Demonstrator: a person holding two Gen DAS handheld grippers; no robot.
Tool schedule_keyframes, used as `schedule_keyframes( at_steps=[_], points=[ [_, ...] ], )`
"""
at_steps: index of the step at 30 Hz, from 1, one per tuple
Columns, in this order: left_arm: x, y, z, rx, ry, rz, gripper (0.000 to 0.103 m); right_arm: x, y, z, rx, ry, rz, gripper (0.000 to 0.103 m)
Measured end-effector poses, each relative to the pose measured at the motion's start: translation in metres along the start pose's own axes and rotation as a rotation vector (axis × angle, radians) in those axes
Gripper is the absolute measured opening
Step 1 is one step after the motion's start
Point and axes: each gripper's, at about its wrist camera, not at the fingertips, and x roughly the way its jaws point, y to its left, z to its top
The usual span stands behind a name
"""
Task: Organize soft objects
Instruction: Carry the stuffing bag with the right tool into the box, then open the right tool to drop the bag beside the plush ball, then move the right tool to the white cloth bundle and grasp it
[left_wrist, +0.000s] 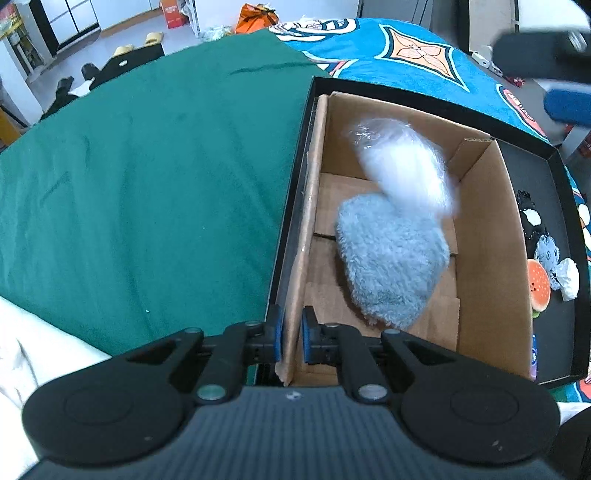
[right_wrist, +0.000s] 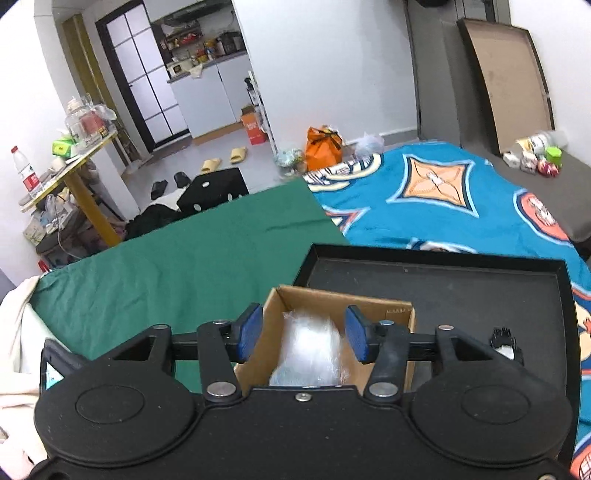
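The left gripper (left_wrist: 291, 338) is pinched on the near-left wall of the carton (left_wrist: 491, 236), its blue pads pressing the cardboard edge from either side, apparently steadying it. The carton stands in the left part of a black tray (left_wrist: 554, 155), which lies on a bed where a green sheet (left_wrist: 147, 184) meets a blue patterned blanket (left_wrist: 413, 48) farther off.

Two soft things are already in the carton: a grey fleecy pad (left_wrist: 391, 262) flat on the bottom toward the near side, and a white bundle in clear wrap (left_wrist: 402, 166) above its far end, blurred, so whether it has settled or is dropping I cannot tell.

Seen from the right wrist, the right gripper (right_wrist: 304, 338) hangs over the carton (right_wrist: 369, 306) with its jaws apart and the bundle (right_wrist: 310, 350) below and between the pads, not pressed by them.

Right of the carton, on the tray floor, lie several small pieces: a black-and-white one, a grey one (left_wrist: 546, 253), a white lump (left_wrist: 569, 277) and a watermelon-slice toy (left_wrist: 537, 282). By my judgement the job is partly done: two items are boxed, and these small ones remain to be sorted if they belong in the carton.
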Motion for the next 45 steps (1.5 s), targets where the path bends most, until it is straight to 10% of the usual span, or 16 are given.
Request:
schedule_keyframes(
  at_steps=[11,24,45],
  points=[
    [-0.002,-0.006,0.002,0.021,0.008,0.040,0.015,-0.007,-0.024,-0.027,0.071,0.070,-0.046,0.057],
    [-0.010,-0.022,0.002,0.056,-0.019,0.050,0.060,-0.019,-0.068,-0.051,0.133,0.065,-0.104,0.073],
    [-0.010,-0.049,0.007,0.089,-0.038,0.139,0.069,-0.030,-0.167,-0.093,0.305,0.042,-0.217,0.068]
  ],
)
